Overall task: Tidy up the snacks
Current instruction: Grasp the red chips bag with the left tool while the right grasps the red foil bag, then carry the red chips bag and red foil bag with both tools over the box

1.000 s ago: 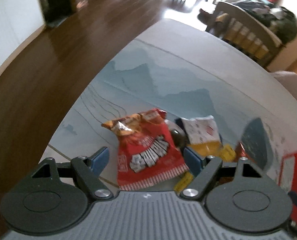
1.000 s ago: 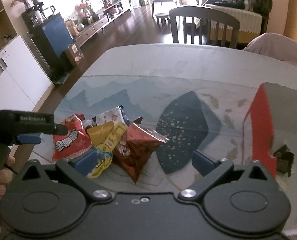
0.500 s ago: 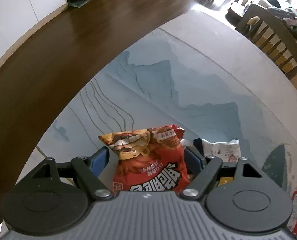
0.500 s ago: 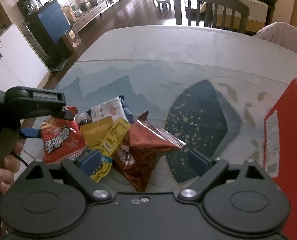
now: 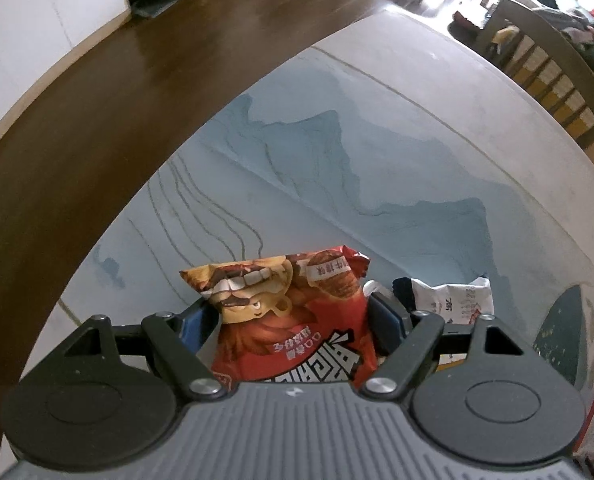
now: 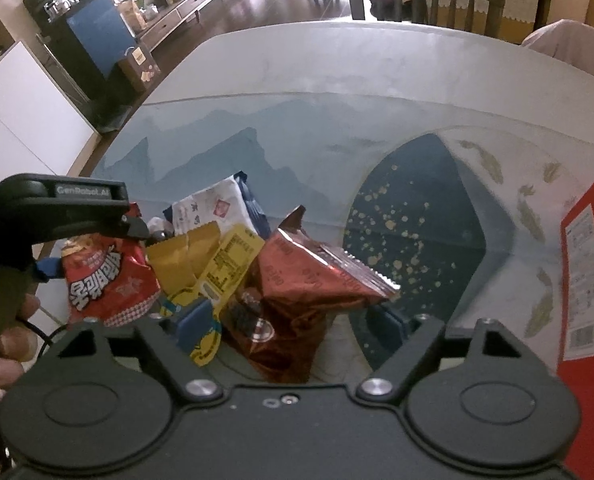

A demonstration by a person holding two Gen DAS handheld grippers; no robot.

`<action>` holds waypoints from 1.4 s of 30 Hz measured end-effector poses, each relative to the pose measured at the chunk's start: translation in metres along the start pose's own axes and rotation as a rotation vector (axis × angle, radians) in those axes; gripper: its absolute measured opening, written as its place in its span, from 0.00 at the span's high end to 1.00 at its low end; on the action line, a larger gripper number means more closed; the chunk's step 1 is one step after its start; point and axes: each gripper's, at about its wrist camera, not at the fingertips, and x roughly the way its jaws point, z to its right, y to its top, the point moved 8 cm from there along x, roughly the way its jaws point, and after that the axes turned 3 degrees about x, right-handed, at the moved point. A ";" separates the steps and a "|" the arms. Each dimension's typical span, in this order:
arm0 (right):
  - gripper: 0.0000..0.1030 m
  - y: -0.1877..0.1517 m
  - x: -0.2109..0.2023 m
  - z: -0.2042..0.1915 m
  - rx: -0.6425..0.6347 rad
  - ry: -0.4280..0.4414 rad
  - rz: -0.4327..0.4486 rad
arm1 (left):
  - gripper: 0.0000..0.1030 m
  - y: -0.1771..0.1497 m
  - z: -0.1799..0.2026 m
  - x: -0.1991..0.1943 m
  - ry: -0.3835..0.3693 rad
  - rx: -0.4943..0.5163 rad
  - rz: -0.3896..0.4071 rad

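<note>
Right gripper (image 6: 289, 326): jaws part open and just closing, set either side of the brown bag (image 6: 301, 292), pads not yet seen pressing on it. Brown bag directly ahead, between the jaws, crumpled, long axis running from the near left out to the far right, sealed edge jutting past the right pad. Just left of it, under the left pad, the yellow packet (image 6: 217, 264); beyond that, the white packet (image 6: 213, 208). To the far right, the red box (image 6: 585, 280), standing well apart from the pile.

Left gripper (image 5: 293, 320): jaws wide, straddling the red bag (image 5: 293, 320). Both blue pads close against the bag's sides; firm contact not clear from the wrist view. Red bag directly ahead and below, long axis in line with the fingers, crimped top end pointing away. Just right of the right pad, the white packet again.

From the right wrist view, left gripper to the left, above the red bag, with a hand (image 6: 5, 344) on its handle.

All packets in one heap on the table (image 5: 337, 168), near edge.

Judgement: each gripper nearest its own bag; a squeeze across the short axis of each bag likely to come next, then a carry rightward toward the red box.
</note>
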 end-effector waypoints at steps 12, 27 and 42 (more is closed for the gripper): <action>0.46 -0.004 -0.001 0.002 -0.009 0.028 -0.007 | 0.32 -0.005 -0.003 -0.008 -0.022 0.039 0.042; 0.59 -0.026 -0.029 0.010 -0.011 0.042 0.013 | 0.34 -0.023 -0.012 -0.025 -0.057 0.087 0.055; 0.59 -0.057 -0.080 0.015 -0.010 0.088 0.037 | 0.34 -0.072 -0.007 -0.069 -0.122 0.200 0.033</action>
